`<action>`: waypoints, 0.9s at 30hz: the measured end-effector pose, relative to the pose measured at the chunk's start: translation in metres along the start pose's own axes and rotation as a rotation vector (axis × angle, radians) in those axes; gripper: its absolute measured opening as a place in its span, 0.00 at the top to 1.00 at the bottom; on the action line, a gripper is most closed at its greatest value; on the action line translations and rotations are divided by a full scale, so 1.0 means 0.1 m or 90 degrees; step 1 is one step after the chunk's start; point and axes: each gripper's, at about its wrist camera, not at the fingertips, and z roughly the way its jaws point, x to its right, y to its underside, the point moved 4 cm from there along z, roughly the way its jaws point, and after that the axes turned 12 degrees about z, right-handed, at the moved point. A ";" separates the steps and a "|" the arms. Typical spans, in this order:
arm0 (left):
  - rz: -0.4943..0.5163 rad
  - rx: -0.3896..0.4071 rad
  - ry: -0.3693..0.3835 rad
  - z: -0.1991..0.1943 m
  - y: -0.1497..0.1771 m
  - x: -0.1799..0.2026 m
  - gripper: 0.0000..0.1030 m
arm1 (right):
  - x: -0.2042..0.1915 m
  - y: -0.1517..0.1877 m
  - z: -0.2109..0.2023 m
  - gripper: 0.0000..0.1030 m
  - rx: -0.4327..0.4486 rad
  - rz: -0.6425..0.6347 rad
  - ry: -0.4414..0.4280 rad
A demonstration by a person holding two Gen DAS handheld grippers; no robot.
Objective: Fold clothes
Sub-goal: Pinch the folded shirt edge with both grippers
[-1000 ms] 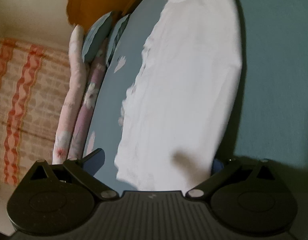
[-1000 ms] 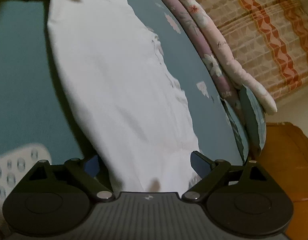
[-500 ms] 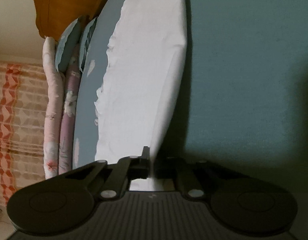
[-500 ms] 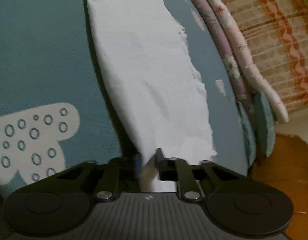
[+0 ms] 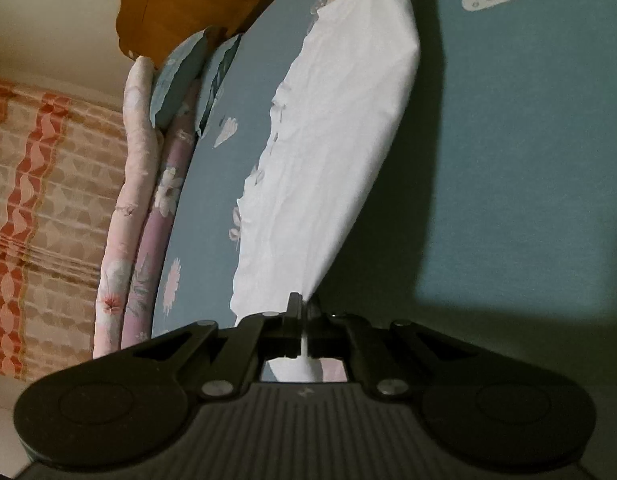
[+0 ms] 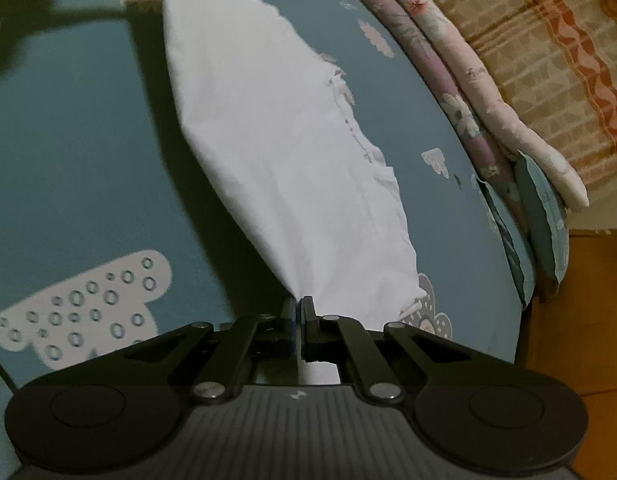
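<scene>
A white garment [image 5: 332,152] lies stretched in a long band across a teal bedsheet [image 5: 528,160]. My left gripper [image 5: 304,308] is shut on one end of it, and the cloth rises taut from the pinch. In the right wrist view the same white garment [image 6: 284,152] runs away from my right gripper [image 6: 298,306], which is shut on the opposite end. Both held ends are lifted off the sheet and cast a dark shadow beside the cloth. The other gripper shows only as a dark tip at the far end of the garment in each view.
The teal bedsheet [image 6: 68,160] has white cloud prints [image 6: 80,316] and small flowers. Rolled floral bedding [image 5: 124,216] lines the bed's edge, with folded teal pillows [image 6: 542,220] beside it. A patterned orange mattress [image 6: 548,52] and a wooden headboard [image 5: 180,8] lie beyond.
Both grippers went from wide open around the garment's ends to shut on them. Since then both have risen, lifting the cloth's ends off the sheet and pulling it taut.
</scene>
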 end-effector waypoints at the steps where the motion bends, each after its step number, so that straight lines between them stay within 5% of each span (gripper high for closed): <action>1: -0.004 -0.003 -0.004 -0.03 0.01 0.01 1.00 | 0.00 0.01 -0.04 1.00 0.003 0.009 -0.002; 5: -0.002 -0.014 0.003 -0.08 0.02 0.08 0.91 | -0.06 0.09 -0.08 1.00 -0.002 0.021 0.008; 9: 0.050 -0.021 -0.001 -0.12 0.02 0.24 0.83 | -0.17 0.22 -0.10 0.75 -0.006 -0.003 0.026; 10: 0.062 -0.023 -0.003 -0.10 0.02 0.28 0.75 | -0.19 0.24 -0.09 0.70 -0.007 -0.008 0.031; 12: 0.084 -0.025 -0.006 -0.04 -0.01 0.35 0.38 | -0.23 0.24 -0.01 0.59 -0.007 -0.013 0.037; 13: 0.094 -0.022 -0.005 0.00 -0.02 0.39 0.35 | -0.25 0.25 0.03 0.59 -0.007 -0.016 0.040; 23: 0.138 -0.008 -0.044 0.39 -0.10 0.39 0.33 | -0.34 0.17 0.51 0.51 0.020 -0.073 0.084; 27: 0.106 -0.006 -0.070 0.50 -0.15 0.29 0.32 | -0.26 0.09 0.61 0.44 0.037 -0.070 0.111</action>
